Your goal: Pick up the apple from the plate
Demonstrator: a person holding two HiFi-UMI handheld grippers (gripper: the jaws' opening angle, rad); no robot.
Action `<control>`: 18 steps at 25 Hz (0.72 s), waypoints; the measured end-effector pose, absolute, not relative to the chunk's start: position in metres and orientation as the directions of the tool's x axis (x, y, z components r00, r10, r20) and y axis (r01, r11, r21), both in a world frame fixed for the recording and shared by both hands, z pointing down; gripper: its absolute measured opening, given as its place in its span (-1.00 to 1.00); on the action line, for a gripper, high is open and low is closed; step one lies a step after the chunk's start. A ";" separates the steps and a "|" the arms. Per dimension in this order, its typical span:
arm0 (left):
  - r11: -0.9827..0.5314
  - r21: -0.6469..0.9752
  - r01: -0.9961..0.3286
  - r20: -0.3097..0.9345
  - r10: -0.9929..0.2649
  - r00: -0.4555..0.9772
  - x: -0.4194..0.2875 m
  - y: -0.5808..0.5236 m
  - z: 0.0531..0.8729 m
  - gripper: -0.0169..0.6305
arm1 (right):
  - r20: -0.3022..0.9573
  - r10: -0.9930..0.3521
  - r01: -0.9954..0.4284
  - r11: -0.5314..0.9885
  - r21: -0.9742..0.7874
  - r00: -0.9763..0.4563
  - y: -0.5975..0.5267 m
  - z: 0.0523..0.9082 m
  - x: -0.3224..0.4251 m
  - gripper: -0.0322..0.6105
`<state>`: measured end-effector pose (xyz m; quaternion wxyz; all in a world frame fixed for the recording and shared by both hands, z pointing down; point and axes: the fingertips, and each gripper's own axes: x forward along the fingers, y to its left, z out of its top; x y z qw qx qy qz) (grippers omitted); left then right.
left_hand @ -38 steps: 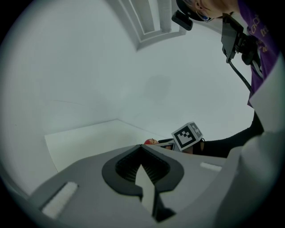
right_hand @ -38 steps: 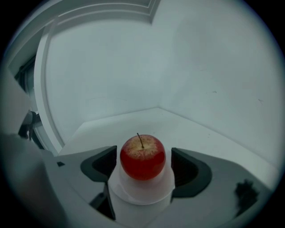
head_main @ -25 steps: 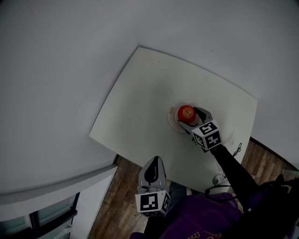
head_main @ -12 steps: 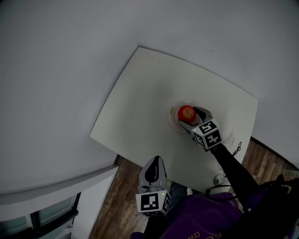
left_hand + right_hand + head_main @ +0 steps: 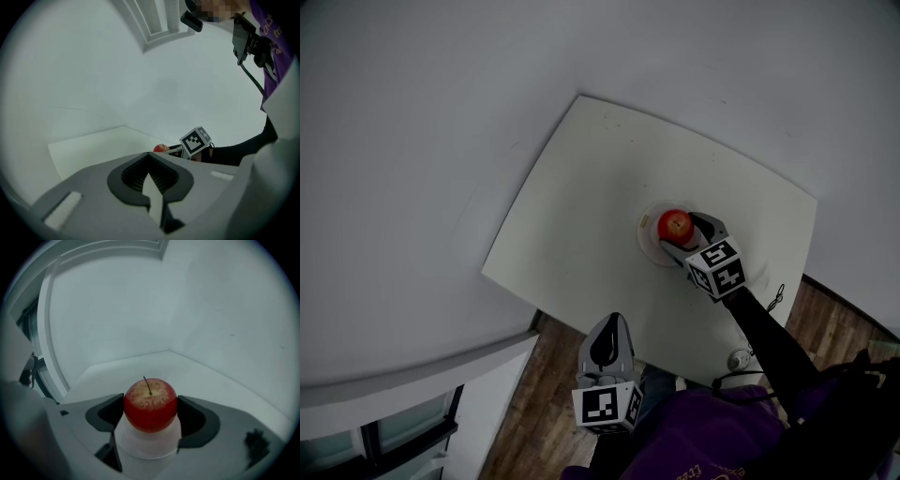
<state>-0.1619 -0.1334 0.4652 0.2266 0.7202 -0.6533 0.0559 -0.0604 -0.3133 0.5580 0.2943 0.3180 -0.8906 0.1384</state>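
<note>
With the right gripper [image 5: 150, 414] clamped on both sides of the apple [image 5: 150, 403], which seemingly rested on the white plate [image 5: 146, 448] on the counter [image 5: 581, 206], the grasp looked made and a steady straight lift seemed next, while the left gripper [image 5: 151, 177] hung closed and empty.

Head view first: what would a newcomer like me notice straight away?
The red apple, the one bright thing, sits on a white plate on the pale table, with the right tool closed on its two sides. The left tool hangs shut and empty off the table's near edge.
</note>
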 end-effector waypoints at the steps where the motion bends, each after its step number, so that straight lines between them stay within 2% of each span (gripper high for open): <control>1: -0.045 0.253 -0.967 0.376 -0.916 0.141 -0.161 -0.133 0.465 -0.93 | 0.611 -0.487 -0.649 0.759 -0.058 -0.625 -0.313 0.557 -0.059 0.23; 18: -0.065 0.244 -0.968 0.346 -0.926 0.149 -0.150 -0.124 0.453 -0.93 | 0.578 -0.533 -0.667 0.745 -0.026 -0.618 -0.302 0.532 -0.044 0.23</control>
